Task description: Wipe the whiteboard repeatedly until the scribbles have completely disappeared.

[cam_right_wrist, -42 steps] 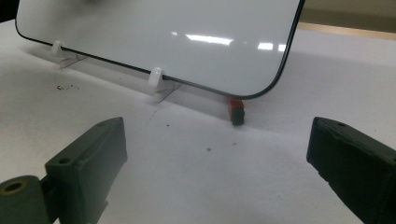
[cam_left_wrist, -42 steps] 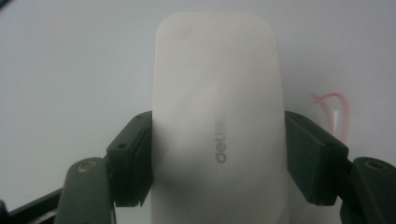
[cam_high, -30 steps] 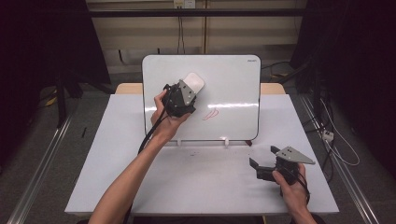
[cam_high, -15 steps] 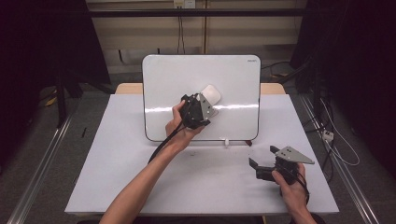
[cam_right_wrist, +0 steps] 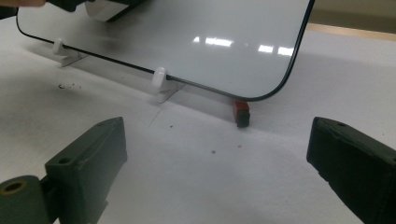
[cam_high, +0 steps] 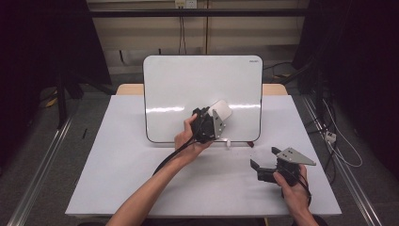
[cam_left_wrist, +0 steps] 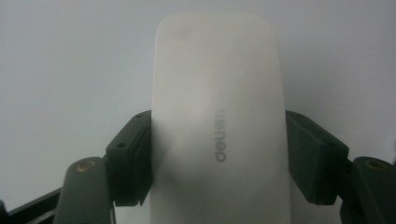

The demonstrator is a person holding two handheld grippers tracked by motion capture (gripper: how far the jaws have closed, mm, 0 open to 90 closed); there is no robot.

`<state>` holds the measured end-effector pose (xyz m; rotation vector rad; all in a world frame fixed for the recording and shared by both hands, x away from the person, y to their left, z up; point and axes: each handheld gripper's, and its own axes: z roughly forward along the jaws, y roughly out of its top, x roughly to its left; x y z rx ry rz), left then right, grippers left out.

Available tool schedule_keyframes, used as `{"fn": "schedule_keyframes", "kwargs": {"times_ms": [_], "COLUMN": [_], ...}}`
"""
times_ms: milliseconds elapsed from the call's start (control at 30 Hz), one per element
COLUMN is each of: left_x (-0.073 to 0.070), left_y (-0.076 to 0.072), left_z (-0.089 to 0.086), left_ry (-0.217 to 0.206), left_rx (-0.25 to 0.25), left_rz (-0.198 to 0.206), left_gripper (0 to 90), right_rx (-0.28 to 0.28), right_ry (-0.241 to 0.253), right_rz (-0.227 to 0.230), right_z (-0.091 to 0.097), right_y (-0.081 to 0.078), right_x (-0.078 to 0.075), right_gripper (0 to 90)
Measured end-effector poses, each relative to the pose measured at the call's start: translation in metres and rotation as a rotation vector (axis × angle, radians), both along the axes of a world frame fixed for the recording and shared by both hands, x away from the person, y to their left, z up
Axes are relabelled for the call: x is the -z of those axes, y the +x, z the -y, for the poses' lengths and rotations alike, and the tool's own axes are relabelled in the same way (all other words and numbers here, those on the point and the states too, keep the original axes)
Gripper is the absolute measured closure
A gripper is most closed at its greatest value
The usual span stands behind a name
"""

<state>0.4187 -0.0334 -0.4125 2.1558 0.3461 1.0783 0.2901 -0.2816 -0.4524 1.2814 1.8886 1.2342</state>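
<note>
A white whiteboard (cam_high: 188,84) stands upright on white clip feet (cam_high: 227,142) at the middle of the table. My left gripper (cam_high: 217,118) is in front of the board's lower right part, shut on a white eraser (cam_high: 221,111). In the left gripper view the eraser (cam_left_wrist: 217,116) is printed "deli", sits clamped between both black pads (cam_left_wrist: 133,154), and faces the board. My right gripper (cam_high: 258,170) rests low at the table's front right, open, nothing between its fingers (cam_right_wrist: 88,158). It looks at the board's lower right corner (cam_right_wrist: 261,88).
A small red and black block (cam_right_wrist: 241,112) lies on the white table sheet (cam_high: 117,155) under the board's right corner. Dark specks (cam_right_wrist: 67,86) dot the sheet near the left clip foot. Cables hang beyond the right table edge (cam_high: 329,136).
My left gripper carried the eraser rightward and down across the board. A red scribble seen on the board one second ago is now behind the gripper. The right gripper stayed put.
</note>
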Motion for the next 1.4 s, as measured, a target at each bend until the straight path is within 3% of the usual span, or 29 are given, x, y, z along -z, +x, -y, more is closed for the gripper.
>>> {"fn": "schedule_keyframes", "kwargs": {"times_ms": [167,333,400,533,767,933,1000,1067,1200,1400], "left_x": [0.007,0.005,0.002,-0.011,-0.039,-0.05,-0.048,-0.047,-0.043,-0.031], "left_y": [-0.007,-0.004,-0.002,0.01,0.036,0.049,0.047,0.046,0.043,0.03], "left_z": [0.003,0.0,-0.002,-0.017,-0.06,-0.088,-0.086,-0.082,-0.075,-0.054], "left_ry": [0.034,0.035,0.057,0.012,-0.085,-0.205,-0.21,-0.227,-0.223,-0.146], "left_rx": [0.022,0.047,0.047,-0.007,-0.122,-0.217,-0.231,-0.248,-0.23,-0.157], "left_rz": [0.011,-0.005,0.002,-0.01,-0.012,-0.034,-0.019,-0.028,-0.031,-0.024], "left_gripper": [31.1,31.1,31.2,31.2,31.2,31.2,31.2,31.1,31.1,31.1], "right_rx": [-0.001,0.0,0.001,0.006,0.003,0.005,0.007,0.007,0.003,0.003], "right_ry": [0.001,0.006,0.007,0.01,0.011,0.007,0.008,0.006,0.004,0.004], "right_rz": [-0.001,-0.002,0.0,0.002,-0.002,-0.001,-0.005,-0.003,-0.002,-0.002], "right_z": [0.0,0.001,0.002,0.004,0.003,0.003,0.003,0.002,0.001,0.001], "right_y": [0.0,0.0,-0.001,-0.001,-0.001,0.0,-0.001,0.0,0.0,0.0], "right_x": [0.0,0.0,0.0,0.0,0.0,0.0,0.0,0.0,0.0,0.0], "right_gripper": [5.2,5.2,5.2,5.1,5.2,5.1,5.2,5.2,5.2,5.2]}}
